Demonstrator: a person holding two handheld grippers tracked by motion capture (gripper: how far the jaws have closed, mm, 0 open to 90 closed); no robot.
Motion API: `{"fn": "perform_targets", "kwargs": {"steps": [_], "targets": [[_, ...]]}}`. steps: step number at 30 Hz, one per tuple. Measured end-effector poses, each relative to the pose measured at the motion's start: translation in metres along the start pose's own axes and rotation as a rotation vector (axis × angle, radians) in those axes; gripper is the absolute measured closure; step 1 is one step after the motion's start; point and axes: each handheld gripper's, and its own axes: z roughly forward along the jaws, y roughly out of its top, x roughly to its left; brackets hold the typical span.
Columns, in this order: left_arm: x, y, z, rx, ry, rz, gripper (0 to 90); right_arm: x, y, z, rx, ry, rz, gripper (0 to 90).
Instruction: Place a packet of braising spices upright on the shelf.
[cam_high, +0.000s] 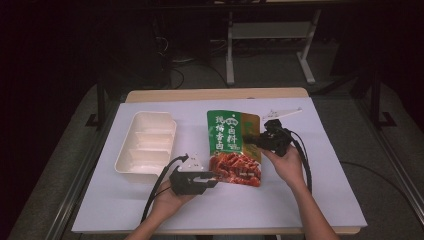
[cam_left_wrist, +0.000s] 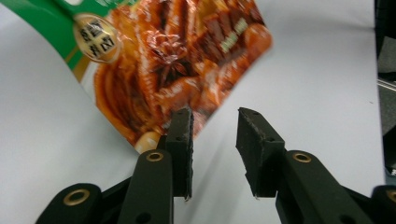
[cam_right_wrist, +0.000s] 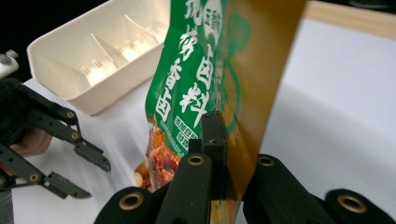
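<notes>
A snack pouch (cam_high: 234, 147), green on top with a red food picture below, is lifted off the white table and hangs upright. My right gripper (cam_high: 256, 142) is shut on its right edge; in the right gripper view the black jaws (cam_right_wrist: 231, 128) pinch the pouch (cam_right_wrist: 196, 93) where its gold back shows. My left gripper (cam_high: 212, 177) is at the pouch's lower left corner, open. In the left gripper view its jaws (cam_left_wrist: 215, 116) stand apart with nothing between them, and the pouch's bottom corner (cam_left_wrist: 177, 60) lies just beyond the left finger (cam_left_wrist: 181, 135).
A cream tray (cam_high: 125, 167) with several compartments sits empty at the left of the white table cover (cam_high: 325, 190); it is also in the right gripper view (cam_right_wrist: 46, 44). Behind the table, dark floor and desk legs (cam_high: 230, 45).
</notes>
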Motion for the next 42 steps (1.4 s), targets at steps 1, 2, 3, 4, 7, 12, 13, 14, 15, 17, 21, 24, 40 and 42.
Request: {"fn": "perform_targets", "kwargs": {"steps": [1, 2, 3, 4, 7, 12, 13, 14, 15, 17, 21, 24, 40, 42], "targets": [[-0.001, -0.002, -0.001, -0.003, -0.002, -0.001, 64.7, 0.003, 0.003, 0.000, -0.001, -0.004, -0.011, 89.8], [-0.001, -0.003, -0.003, -0.006, -0.004, 0.001, 64.3, 0.006, 0.006, 0.001, -0.001, -0.005, -0.018, 89.9], [-0.002, -0.005, -0.004, -0.005, -0.002, 0.003, 64.0, 0.008, 0.008, 0.002, -0.004, 0.001, -0.025, 89.8], [-0.003, -0.006, -0.006, -0.008, 0.000, 0.008, 63.4, 0.010, 0.011, 0.002, -0.006, 0.003, -0.033, 89.9], [-0.005, -0.011, -0.011, -0.016, 0.000, 0.008, 62.9, 0.016, 0.017, 0.004, -0.004, 0.003, -0.049, 89.9], [-0.008, -0.018, -0.018, -0.023, -0.003, 0.007, 61.2, 0.023, 0.024, 0.005, -0.014, 0.011, -0.067, 90.0], [-0.009, -0.019, -0.019, -0.024, -0.003, 0.009, 60.8, 0.024, 0.025, 0.005, -0.018, 0.013, -0.071, 90.0], [-0.009, -0.020, -0.020, -0.029, -0.003, 0.008, 60.6, 0.026, 0.027, 0.005, -0.022, 0.017, -0.073, 90.0], [-0.010, -0.021, -0.021, -0.031, -0.002, 0.008, 60.4, 0.027, 0.029, 0.005, -0.028, 0.024, -0.075, 90.0], [-0.011, -0.023, -0.023, -0.035, -0.003, 0.007, 60.0, 0.031, 0.033, 0.004, -0.031, 0.027, -0.082, 90.0], [-0.012, -0.026, -0.026, -0.032, -0.001, 0.009, 58.4, 0.039, 0.042, 0.004, -0.037, 0.024, -0.106, 90.0], [-0.012, -0.030, -0.029, -0.037, 0.007, 0.009, 57.3, 0.042, 0.048, 0.005, -0.046, 0.020, -0.116, 90.0], [-0.014, -0.039, -0.036, -0.057, 0.019, 0.025, 50.9, 0.052, 0.077, 0.019, -0.072, 0.043, -0.123, 90.0], [-0.015, -0.039, -0.036, -0.060, 0.019, 0.025, 50.6, 0.053, 0.080, 0.021, -0.075, 0.046, -0.130, 90.0]]}}
